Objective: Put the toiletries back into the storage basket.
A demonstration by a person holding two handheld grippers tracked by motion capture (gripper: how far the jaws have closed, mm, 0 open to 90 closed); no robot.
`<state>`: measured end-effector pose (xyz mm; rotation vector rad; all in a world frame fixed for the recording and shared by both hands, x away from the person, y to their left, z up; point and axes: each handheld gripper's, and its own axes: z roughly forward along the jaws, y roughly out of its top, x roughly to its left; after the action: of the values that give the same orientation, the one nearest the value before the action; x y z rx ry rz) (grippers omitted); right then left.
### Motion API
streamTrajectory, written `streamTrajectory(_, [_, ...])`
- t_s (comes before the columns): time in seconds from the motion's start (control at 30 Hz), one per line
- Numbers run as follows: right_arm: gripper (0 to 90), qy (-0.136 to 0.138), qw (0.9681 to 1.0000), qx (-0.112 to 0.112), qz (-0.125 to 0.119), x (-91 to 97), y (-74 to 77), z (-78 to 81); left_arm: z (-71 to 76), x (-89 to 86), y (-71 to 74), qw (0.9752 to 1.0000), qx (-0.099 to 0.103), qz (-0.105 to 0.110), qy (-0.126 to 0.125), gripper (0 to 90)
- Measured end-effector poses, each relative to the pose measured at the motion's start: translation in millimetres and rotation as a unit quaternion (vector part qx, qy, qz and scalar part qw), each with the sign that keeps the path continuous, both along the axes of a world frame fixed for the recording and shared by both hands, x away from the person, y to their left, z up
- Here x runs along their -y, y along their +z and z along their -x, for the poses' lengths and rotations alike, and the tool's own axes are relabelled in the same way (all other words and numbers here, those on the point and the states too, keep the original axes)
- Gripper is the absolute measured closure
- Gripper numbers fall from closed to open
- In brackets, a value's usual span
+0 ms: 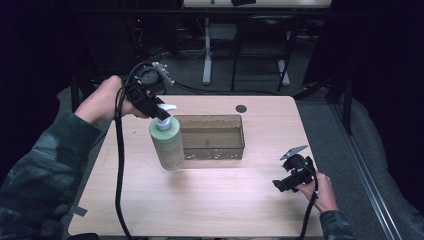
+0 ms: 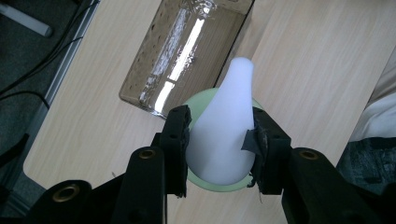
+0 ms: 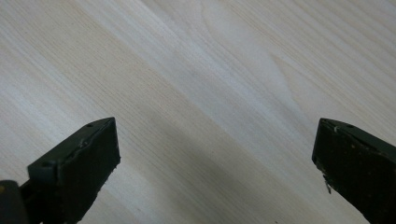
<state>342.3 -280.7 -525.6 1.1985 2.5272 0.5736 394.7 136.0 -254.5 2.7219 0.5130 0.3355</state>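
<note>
Right gripper point(image 1: 278, 184): jaws apart, over pale wooden table point(image 1: 215, 200). Left gripper point(image 2: 219, 140): clamped on white pump head of pale green plastic bottle point(image 1: 167, 142), beside clear rectangular plastic tub point(image 1: 212, 136).

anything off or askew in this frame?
Mostly no. The green pump bottle hangs tilted, carried by its white pump head alone in the left gripper, beside the clear bin. Torn-looking tape on one finger pad. No spills seen. The right gripper is open.
</note>
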Motion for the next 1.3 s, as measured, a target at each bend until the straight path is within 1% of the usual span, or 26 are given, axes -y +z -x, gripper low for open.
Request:
streamTrajectory(0.07, [0.1, 0.001, 1.0, 0.0, -0.001, 0.0, 0.2, 0.1, -0.2, 0.9, 2.7, 1.0, 0.001, -0.002, 0.001, 62.7])
streamTrajectory(0.1, [0.2, 0.002, 1.0, 0.001, 0.003, 0.3, 0.0, -0.1, -0.5, 1.1, 3.8, 1.0, 0.003, 0.0, 0.001, 62.7])
streamTrajectory(0.33, [0.2, 0.002, 1.0, 0.001, 0.003, 0.3, -0.2, -0.1, -2.7, 2.2, 13.4, 1.0, 0.007, 0.0, 0.004, 62.7])
streamTrajectory(0.37, [0.2, 0.0, 1.0, 0.001, -0.001, -0.1, 0.0, 0.2, -2.8, 2.4, 14.4, 1.0, 0.006, 0.001, 0.006, 62.7])
streamTrajectory(0.4, [0.2, 0.0, 1.0, 0.001, -0.001, 0.1, 0.0, 0.2, -3.7, 2.5, 16.0, 1.0, 0.009, -0.002, 0.003, 62.7])
streamTrajectory(0.5, [0.2, -0.003, 1.0, 0.001, -0.002, 0.2, -0.1, 0.6, -4.8, 3.2, 18.9, 0.9999, 0.008, -0.002, 0.008, 62.7])
streamTrajectory(0.53, [0.2, -0.003, 1.0, 0.001, -0.002, 0.2, -0.1, 0.6, -5.6, 3.3, 20.5, 0.9999, 0.01, -0.005, 0.007, 62.7])
streamTrajectory(0.73, [0.2, -0.003, 1.0, 0.001, -0.002, 0.3, -0.1, 0.6, -8.7, 4.6, 26.9, 0.9998, 0.013, -0.005, 0.013, 62.7])
streamTrajectory(0.77, [0.2, -0.003, 1.0, 0.001, -0.001, 0.5, -0.2, 0.5, -9.6, 4.8, 28.6, 0.9998, 0.015, -0.008, 0.012, 62.7])
streamTrajectory(0.83, [0.2, -0.001, 1.0, 0.002, 0.002, 0.9, -0.5, 0.3, -10.7, 5.6, 30.4, 0.9998, 0.015, -0.005, 0.015, 62.7])
streamTrajectory(0.87, [0.2, -0.001, 1.0, 0.002, 0.002, 0.9, -0.5, 0.2, -11.6, 5.9, 31.5, 0.9997, 0.017, -0.007, 0.014, 62.7])
streamTrajectory(0.93, [0.2, -0.002, 1.0, 0.001, 0.0, 0.4, -0.3, 0.6, -12.7, 6.8, 33.3, 0.9997, 0.016, -0.009, 0.016, 62.7])
streamTrajectory(0.97, [0.2, -0.002, 1.0, 0.001, 0.0, 0.4, -0.4, 0.6, -13.3, 7.2, 33.7, 0.9997, 0.015, -0.006, 0.017, 62.7])
streamTrajectory(1.0, [0.2, -0.002, 1.0, 0.0, 0.0, 0.4, -0.5, 0.5, -14.2, 7.7, 34.5, 0.9997, 0.015, -0.008, 0.015, 62.7])
streamTrajectory(1.13, [0.2, -0.002, 1.0, -0.001, 0.003, 0.9, -0.8, 0.6, -17.7, 9.7, 37.1, 0.9997, 0.011, -0.011, 0.019, 62.7])
streamTrajectory(1.17, [0.2, -0.002, 1.0, -0.001, 0.003, 0.8, -0.8, 0.6, -18.9, 10.0, 37.4, 0.9997, 0.013, -0.007, 0.019, 62.7])
streamTrajectory(1.3, [0.2, -0.004, 1.0, -0.002, 0.001, 0.4, -0.7, 1.0, -22.4, 11.8, 40.4, 0.9996, 0.014, -0.009, 0.022, 62.8])
